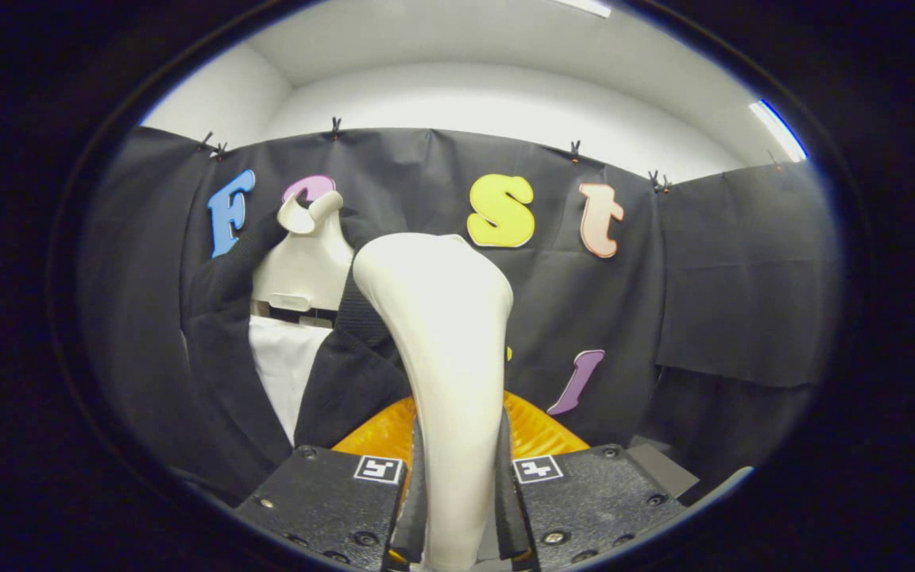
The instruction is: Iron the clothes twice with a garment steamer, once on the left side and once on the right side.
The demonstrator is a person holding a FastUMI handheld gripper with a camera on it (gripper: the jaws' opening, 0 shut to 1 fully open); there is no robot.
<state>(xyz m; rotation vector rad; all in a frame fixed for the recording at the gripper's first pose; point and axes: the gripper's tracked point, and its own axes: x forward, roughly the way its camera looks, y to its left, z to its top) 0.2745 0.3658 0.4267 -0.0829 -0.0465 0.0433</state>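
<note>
A cream garment steamer [445, 349] stands upright between my fingers, its wide head rising ahead of them. My gripper [457, 492] is shut on the steamer's narrow handle, both pads pressing its sides. Beyond and to the left of the steamer hangs a black jacket [219, 373] over a white shirt [283, 365] on a cream hanger stand [304, 266] with a hook on top. The steamer head hides part of the jacket's right lapel.
An orange ribbed object [541, 429] lies just behind the steamer's handle, low between the fingers and the cloth wall. A grey edge [664, 469] shows beside the right finger. White walls rise above the cloth.
</note>
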